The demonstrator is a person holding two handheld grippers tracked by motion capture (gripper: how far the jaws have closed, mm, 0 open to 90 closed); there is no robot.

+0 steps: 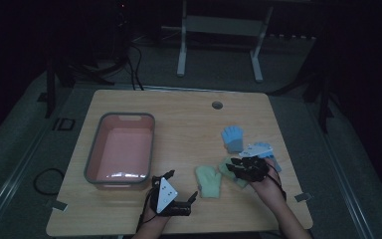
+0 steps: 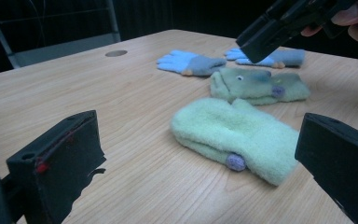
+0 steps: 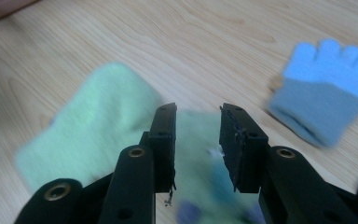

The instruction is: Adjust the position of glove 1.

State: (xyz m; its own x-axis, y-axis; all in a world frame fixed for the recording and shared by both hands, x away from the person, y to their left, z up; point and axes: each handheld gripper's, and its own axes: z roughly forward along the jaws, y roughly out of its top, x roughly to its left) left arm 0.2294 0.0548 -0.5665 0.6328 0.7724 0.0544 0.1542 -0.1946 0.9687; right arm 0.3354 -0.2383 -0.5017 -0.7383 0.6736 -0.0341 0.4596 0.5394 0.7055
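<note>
Scene: a wooden table (image 1: 179,124) in a dim room, with four small gloves scattered on its right half and a pink basin (image 1: 121,149) on its left half.

Work in hand: judged from the layout, sorting the gloves, probably into pairs or into the basin, which holds nothing yet.

Right tool (image 3: 196,140): jaws partly spread with a gap between them and nothing pinched; it hangs just above the green mitten with the eye (image 2: 256,84), pointing down at it (that view is blurred, so the hand looks to be on the move). Its position suggests this mitten is the one being reached for.

Left tool (image 2: 191,177): jaws spread wide, holding nothing, low over the table near the front edge. It faces the plain green mitten (image 2: 235,137), which lies flat between the two jaws in that view but well ahead of them, apart from both.

Green mittens: the two lie near each other, side by side, not touching as far as I can tell. They match in colour, each with a small purple bobble.

Blue gloves: one blue glove (image 1: 233,138) lies farther back on the table; a second blue glove (image 2: 272,57) lies to the right, beyond the right tool. Both untouched.

Next move, as a guess: lower the right tool onto the eyed mitten and pinch its soft pile.
</note>
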